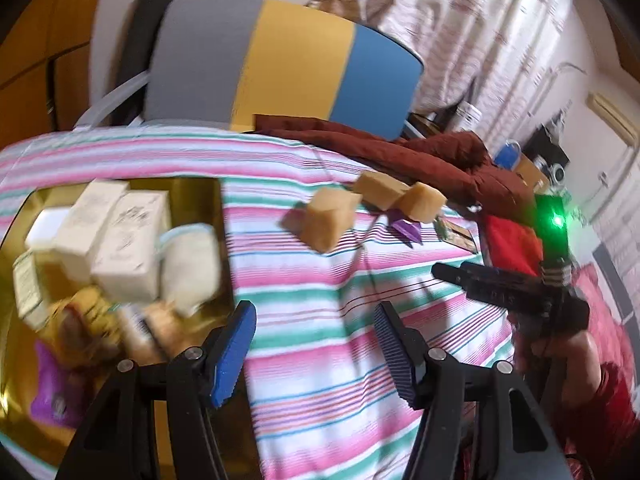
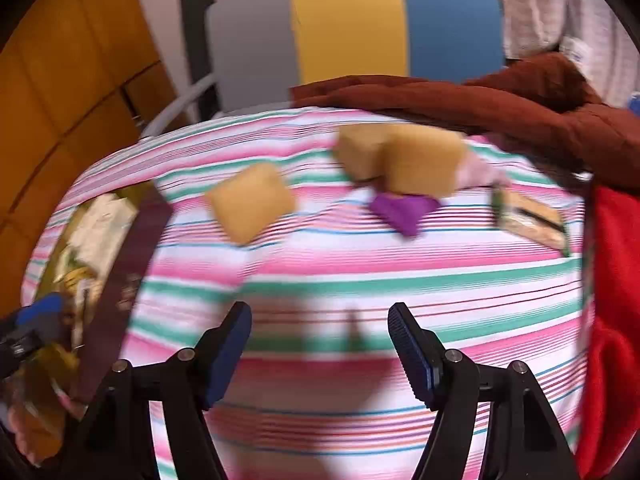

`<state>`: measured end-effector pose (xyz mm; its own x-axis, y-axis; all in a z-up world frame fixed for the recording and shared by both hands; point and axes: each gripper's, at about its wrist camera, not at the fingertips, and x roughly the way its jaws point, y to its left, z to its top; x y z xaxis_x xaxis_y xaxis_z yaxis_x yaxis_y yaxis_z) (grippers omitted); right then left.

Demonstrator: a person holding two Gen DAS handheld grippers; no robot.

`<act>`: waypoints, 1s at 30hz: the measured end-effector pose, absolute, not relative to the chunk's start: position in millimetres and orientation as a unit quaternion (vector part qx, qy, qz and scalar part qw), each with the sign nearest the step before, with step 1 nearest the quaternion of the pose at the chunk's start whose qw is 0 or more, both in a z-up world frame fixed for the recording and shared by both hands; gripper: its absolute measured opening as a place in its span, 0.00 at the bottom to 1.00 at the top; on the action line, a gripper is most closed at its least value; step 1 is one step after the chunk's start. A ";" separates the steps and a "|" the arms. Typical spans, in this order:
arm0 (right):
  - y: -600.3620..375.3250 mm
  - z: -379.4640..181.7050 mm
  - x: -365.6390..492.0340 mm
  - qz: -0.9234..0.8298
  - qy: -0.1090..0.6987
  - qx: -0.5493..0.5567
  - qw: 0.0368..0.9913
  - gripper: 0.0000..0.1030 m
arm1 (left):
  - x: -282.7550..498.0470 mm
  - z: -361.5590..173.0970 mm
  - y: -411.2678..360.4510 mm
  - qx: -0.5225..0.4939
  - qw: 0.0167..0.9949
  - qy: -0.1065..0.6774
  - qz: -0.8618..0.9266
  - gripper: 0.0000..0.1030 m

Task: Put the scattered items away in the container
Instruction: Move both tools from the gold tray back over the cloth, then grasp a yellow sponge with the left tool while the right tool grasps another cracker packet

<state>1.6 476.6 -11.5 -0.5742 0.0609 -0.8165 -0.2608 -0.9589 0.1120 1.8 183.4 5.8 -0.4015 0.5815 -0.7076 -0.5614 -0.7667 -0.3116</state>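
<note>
Sponge blocks, tan and soft-looking with rounded edges, lie loose on the striped bedcover: one alone, two more touching each other farther back, above a small purple piece. I judge they wait there to be collected. The golden container stands at the left on the same cover, already holding pale cartons and packets. The right gripper has its jaws apart and empty, pointed toward the lone block. The left gripper, also apart and empty, hovers beside the container's edge.
</note>
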 end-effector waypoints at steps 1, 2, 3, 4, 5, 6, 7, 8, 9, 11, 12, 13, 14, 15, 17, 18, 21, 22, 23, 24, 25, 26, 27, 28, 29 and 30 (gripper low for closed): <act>486.9 -12.1 0.9 0.879 0.112 -0.452 0.104 0.70 | -0.4 5.8 190.9 -0.427 0.343 -0.006 0.837 0.60; 501.9 -13.0 0.8 0.876 0.117 -0.452 0.120 0.71 | -4.3 4.6 200.5 -0.428 0.347 -0.001 0.835 0.60; 514.0 -13.5 0.8 0.875 0.122 -0.450 0.133 0.72 | -7.2 3.2 205.4 -0.432 0.346 0.000 0.833 0.60; 527.8 -14.9 1.4 0.872 0.129 -0.449 0.148 0.73 | -11.9 1.4 214.0 -0.437 0.347 0.000 0.830 0.60; 540.3 -16.5 2.8 0.869 0.139 -0.445 0.163 0.74 | -16.2 -0.4 221.7 -0.441 0.351 0.000 0.826 0.60; 550.0 -18.1 3.8 0.867 0.151 -0.442 0.173 0.74 | -20.8 -2.4 227.8 -0.443 0.351 0.003 0.825 0.60; 563.1 -21.4 7.7 0.864 0.172 -0.435 0.187 0.75 | -23.1 -4.4 234.0 -0.443 0.349 0.007 0.826 0.60; 574.4 -26.8 11.8 0.858 0.199 -0.432 0.195 0.76 | -28.1 -6.6 242.7 -0.442 0.349 0.013 0.826 0.60; 580.2 -31.1 12.5 0.851 0.217 -0.435 0.197 0.76 | -33.7 -9.5 250.9 -0.444 0.348 0.018 0.825 0.60; 595.9 -39.5 16.1 0.833 0.273 -0.440 0.194 0.76 | -45.6 -15.0 267.3 -0.444 0.343 0.029 0.827 0.60; 599.6 -41.3 17.6 0.830 0.291 -0.436 0.187 0.76 | -51.7 -18.2 273.9 -0.447 0.342 0.032 0.826 0.60; 601.4 -42.3 17.8 0.829 0.300 -0.436 0.183 0.76 | -57.5 -21.4 279.6 -0.451 0.338 0.035 0.825 0.60; 601.3 -42.3 17.2 0.829 0.298 -0.437 0.184 0.76 | -64.6 -25.3 286.3 -0.454 0.334 0.038 0.825 0.60; 600.1 -41.9 16.2 0.830 0.292 -0.438 0.184 0.76 | -71.6 -29.8 292.9 -0.456 0.335 0.040 0.824 0.60; 597.6 -38.8 14.1 0.836 0.283 -0.436 0.179 0.76 | -84.3 -38.8 303.7 -0.464 0.325 0.047 0.822 0.60; 595.6 -37.6 13.9 0.838 0.279 -0.434 0.179 0.76 | -88.3 -41.5 305.9 -0.467 0.324 0.049 0.822 0.60; 591.8 -32.8 11.2 0.845 0.256 -0.432 0.182 0.77 | -102.7 -52.6 312.9 -0.472 0.306 0.051 0.825 0.60; 591.5 -32.7 10.5 0.846 0.254 -0.432 0.183 0.77 | -105.8 -54.9 313.5 -0.469 0.297 0.049 0.830 0.61; 591.3 -33.7 9.4 0.846 0.254 -0.433 0.182 0.78 | -107.0 -56.5 314.5 -0.469 0.294 0.046 0.832 0.61; 591.6 -34.1 8.7 0.845 0.255 -0.434 0.182 0.78 | -107.0 -58.6 314.8 -0.468 0.294 0.041 0.832 0.61; 592.0 -34.6 8.1 0.844 0.257 -0.435 0.181 0.78 | -105.8 -59.7 315.7 -0.466 0.295 0.038 0.833 0.61; 592.1 -34.9 8.0 0.843 0.257 -0.436 0.182 0.78 | -103.0 -61.1 316.0 -0.461 0.298 0.035 0.835 0.58; 592.3 -35.2 8.0 0.843 0.258 -0.436 0.182 0.78 | -99.4 -63.0 316.7 -0.454 0.301 0.036 0.838 0.55; 592.7 -34.8 8.3 0.843 0.258 -0.435 0.184 0.78 | -96.2 -65.4 318.2 -0.449 0.301 0.041 0.840 0.48; 593.4 -34.6 8.3 0.842 0.260 -0.434 0.185 0.78 | -94.0 -68.3 319.6 -0.449 0.307 0.043 0.838 0.40; 593.8 -33.8 9.8 0.843 0.261 -0.433 0.186 0.78 | -91.3 -73.3 322.0 -0.452 0.311 0.048 0.835 0.40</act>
